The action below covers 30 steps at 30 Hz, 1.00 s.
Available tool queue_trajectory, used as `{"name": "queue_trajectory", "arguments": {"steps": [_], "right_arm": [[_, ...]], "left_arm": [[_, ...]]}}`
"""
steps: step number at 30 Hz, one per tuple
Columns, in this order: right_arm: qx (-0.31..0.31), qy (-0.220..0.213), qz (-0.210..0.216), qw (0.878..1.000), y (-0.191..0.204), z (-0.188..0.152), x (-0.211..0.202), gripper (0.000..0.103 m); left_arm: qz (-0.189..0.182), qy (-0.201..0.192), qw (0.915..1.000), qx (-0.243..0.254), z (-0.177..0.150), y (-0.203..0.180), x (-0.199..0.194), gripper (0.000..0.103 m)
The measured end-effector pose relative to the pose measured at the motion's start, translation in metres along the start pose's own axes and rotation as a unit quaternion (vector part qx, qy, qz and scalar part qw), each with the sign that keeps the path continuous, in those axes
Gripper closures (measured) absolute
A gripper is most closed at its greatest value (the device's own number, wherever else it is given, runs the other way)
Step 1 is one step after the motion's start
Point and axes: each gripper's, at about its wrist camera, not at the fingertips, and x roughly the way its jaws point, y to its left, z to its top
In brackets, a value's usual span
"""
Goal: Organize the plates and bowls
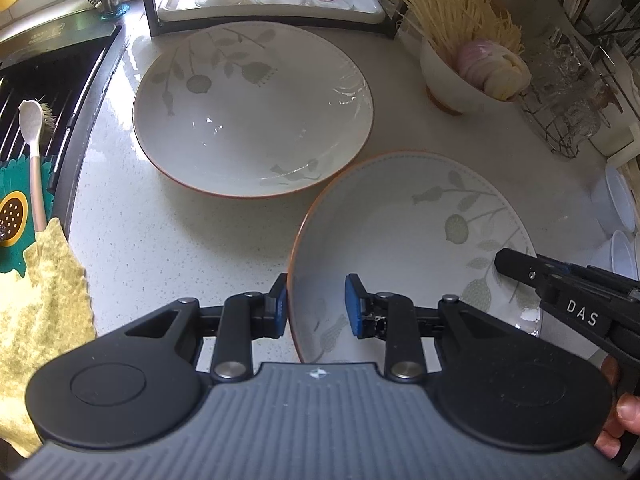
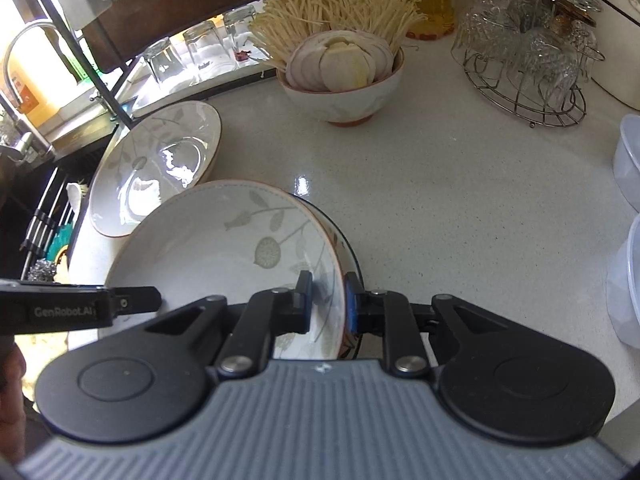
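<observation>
Two white leaf-patterned plates with orange rims are on the speckled counter. The far plate [image 1: 252, 108] [image 2: 156, 164] lies flat near the sink. The near plate [image 1: 412, 248] [image 2: 224, 256] is tilted up. My left gripper [image 1: 316, 304] straddles its left rim with jaws apart, the pads wider than the rim. My right gripper [image 2: 328, 300] is shut on its right rim; its arm shows in the left wrist view [image 1: 560, 292]. A dark-rimmed dish [image 2: 352, 256] sits under the near plate.
A bowl of sliced onion and enoki [image 1: 472, 76] [image 2: 344, 80] stands behind. A glass rack [image 1: 268, 4], a wire stand of glassware [image 2: 528, 56], plastic containers [image 2: 628, 160], the sink [image 1: 44, 92] and a yellow cloth [image 1: 44, 312] surround the counter.
</observation>
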Motion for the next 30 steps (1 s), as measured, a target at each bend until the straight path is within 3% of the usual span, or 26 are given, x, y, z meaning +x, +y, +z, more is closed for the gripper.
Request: {"name": "queue_trajectory", "arguments": {"steps": [10,16,30], "right_arm": [[0.008,0.022,0.017,1.000,-0.004,0.002,0.005,0.083],[0.019,0.020,0.021,0.999,-0.007,0.001,0.000,0.083],[0.033,0.003,0.032,0.999,-0.018,0.005,-0.024,0.082]], "left_arm": [[0.005,0.003,1.0000,-0.002,-0.003,0.000,-0.001,0.069],[0.000,-0.011,0.9999,0.001,-0.005,-0.002,-0.012,0.062],[-0.004,-0.042,0.9991,-0.010,-0.015,-0.010,-0.038,0.061]]}}
